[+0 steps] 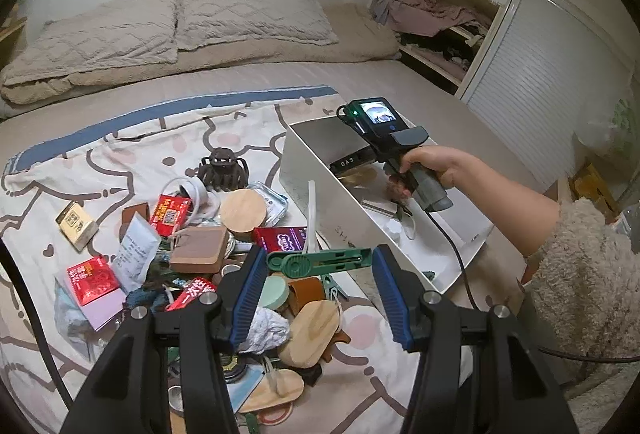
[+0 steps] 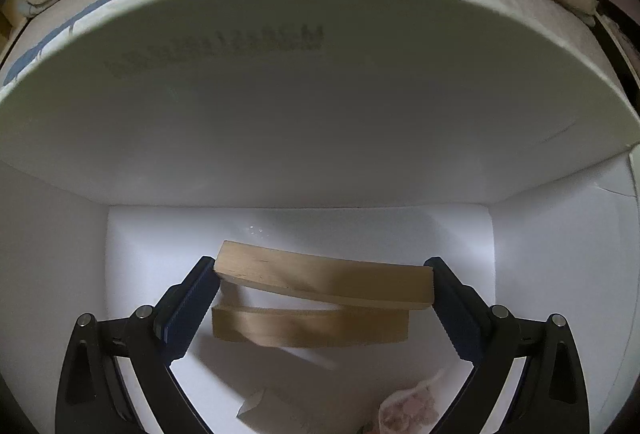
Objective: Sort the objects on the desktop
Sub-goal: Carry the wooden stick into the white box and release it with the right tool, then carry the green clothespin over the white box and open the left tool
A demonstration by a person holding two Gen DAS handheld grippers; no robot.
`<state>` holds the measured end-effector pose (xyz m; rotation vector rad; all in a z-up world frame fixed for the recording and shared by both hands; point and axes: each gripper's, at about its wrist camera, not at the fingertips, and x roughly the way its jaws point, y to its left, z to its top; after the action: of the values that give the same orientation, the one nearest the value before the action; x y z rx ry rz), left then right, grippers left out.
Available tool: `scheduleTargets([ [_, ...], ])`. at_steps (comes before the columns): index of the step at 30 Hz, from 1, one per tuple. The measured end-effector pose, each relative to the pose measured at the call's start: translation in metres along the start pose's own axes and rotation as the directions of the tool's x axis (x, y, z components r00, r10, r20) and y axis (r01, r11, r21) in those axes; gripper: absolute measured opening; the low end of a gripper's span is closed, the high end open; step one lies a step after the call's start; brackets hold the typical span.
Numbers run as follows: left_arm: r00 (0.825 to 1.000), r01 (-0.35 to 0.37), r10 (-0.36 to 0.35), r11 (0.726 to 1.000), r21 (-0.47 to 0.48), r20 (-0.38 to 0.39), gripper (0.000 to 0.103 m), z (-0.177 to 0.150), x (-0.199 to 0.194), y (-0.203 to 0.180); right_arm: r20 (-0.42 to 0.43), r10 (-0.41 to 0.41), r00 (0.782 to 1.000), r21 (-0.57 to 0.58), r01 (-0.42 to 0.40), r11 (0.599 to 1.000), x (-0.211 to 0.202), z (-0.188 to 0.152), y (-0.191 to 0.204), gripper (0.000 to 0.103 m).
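My left gripper [image 1: 318, 276] is shut on a green plastic clip [image 1: 320, 260], held above a pile of mixed small objects [image 1: 224, 254] on a patterned sheet. The pile has wooden lids, red packets, a brown hair claw [image 1: 223, 170] and a small box. My right gripper [image 2: 324, 284] is inside the white box [image 1: 320, 206] and is shut on a flat wooden piece [image 2: 324, 280], held just above a second wooden piece [image 2: 310, 326] on the box floor. In the left wrist view the right gripper's body [image 1: 384, 138] reaches into the box with a hand on it.
The white box wall [image 2: 300, 94] rises close in front of the right gripper. A pinkish packet [image 2: 408, 408] and a white scrap [image 2: 256, 404] lie on the box floor. Pillows [image 1: 180, 22] lie at the bed's far end; shelves [image 1: 440, 30] stand at the right.
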<state>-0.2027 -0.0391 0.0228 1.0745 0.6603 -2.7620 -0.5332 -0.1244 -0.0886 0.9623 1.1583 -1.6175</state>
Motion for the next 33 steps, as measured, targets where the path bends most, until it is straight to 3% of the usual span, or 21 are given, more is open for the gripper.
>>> scheduleTargets([
  [7, 1.0, -0.008, 0.008, 1.0, -0.01, -0.004, 0.054, 0.004, 0.011, -0.004, -0.01, 0.056, 0.998, 0.03, -0.055, 0.998, -0.003, -0.004, -0.009, 0.103],
  [16, 0.999, -0.014, 0.014, 1.0, -0.011, 0.033, 0.054, 0.018, 0.019, -0.01, 0.085, 0.126, 0.988, 0.011, -0.128, 0.992, -0.059, -0.021, -0.028, 0.103],
  [26, 0.997, 0.034, -0.036, 0.999, 0.041, 0.062, 0.054, 0.04, 0.053, -0.045, 0.279, 0.204, 0.939, -0.074, -0.191, 0.979, -0.168, -0.08, -0.044, 0.103],
  [27, 0.997, 0.038, -0.041, 0.998, 0.046, 0.06, 0.054, 0.041, 0.058, -0.049, 0.288, 0.207, 0.935, -0.08, -0.193, 0.978, -0.156, -0.072, -0.038, 0.103],
  [33, 0.998, 0.069, -0.068, 0.996, 0.061, -0.012, 0.054, 0.04, 0.098, -0.081, 0.325, 0.221, 0.92, -0.072, -0.209, 0.975, -0.173, -0.113, -0.039, 0.103],
])
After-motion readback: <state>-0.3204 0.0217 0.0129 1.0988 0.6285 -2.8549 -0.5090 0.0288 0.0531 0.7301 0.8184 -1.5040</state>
